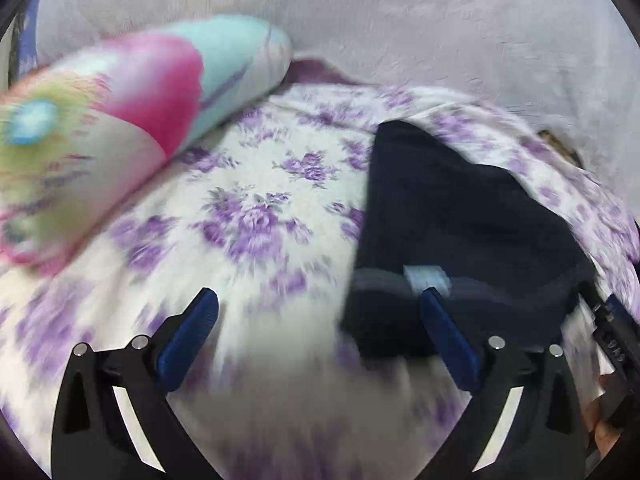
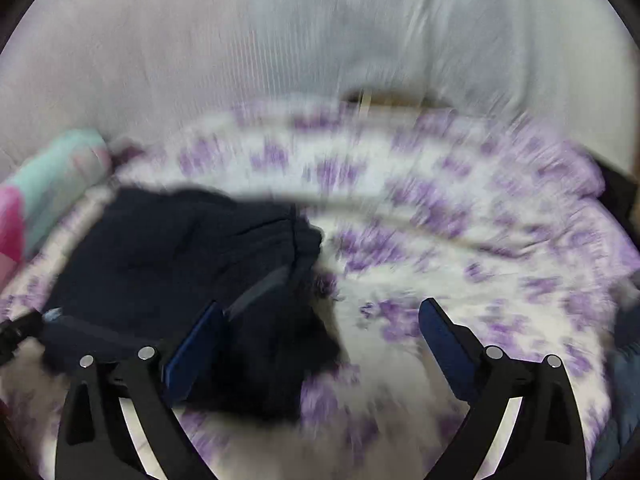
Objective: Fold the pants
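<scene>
Your left gripper and right gripper both gape wide, empty, over the dark navy folded pants, lengthwise away from you on the purple-flowered white bedsheet.

floral bedsheet | colourful bolster pillow upper left | pale wall
</scene>
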